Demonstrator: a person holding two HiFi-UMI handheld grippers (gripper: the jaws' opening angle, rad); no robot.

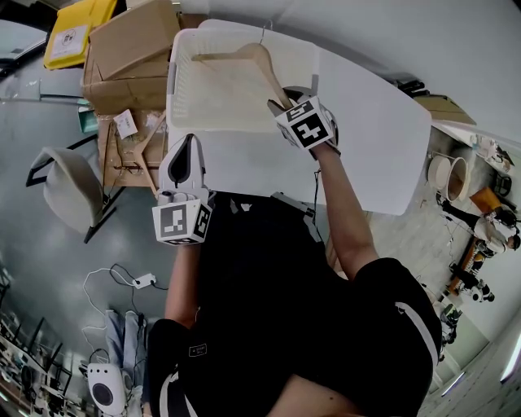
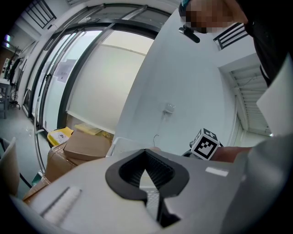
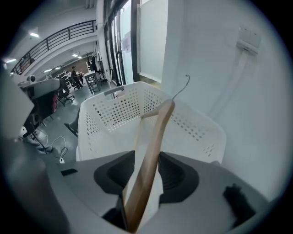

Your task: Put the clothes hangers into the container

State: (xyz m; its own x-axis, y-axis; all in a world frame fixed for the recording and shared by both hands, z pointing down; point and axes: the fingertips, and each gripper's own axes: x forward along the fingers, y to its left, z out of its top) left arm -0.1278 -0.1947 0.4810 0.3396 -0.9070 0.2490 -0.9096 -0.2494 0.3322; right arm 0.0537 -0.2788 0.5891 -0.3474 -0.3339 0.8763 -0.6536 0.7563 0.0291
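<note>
Hanger loose above the basket
The wooden hanger (image 3: 154, 141) runs lengthwise from between the right gripper's (image 3: 146, 177) spread jaws into the perforated basket (image 3: 105, 114). The left gripper (image 1: 186, 159) is pressed together, empty, and farther off.

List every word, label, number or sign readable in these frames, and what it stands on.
No text is readable.
Yellow package: white label, print too small.
Paper tag on the cardboard boxes: blurred.
Sleeve patch: too small.
Left marker cube, right marker cube: square patterns, no letters.
</note>
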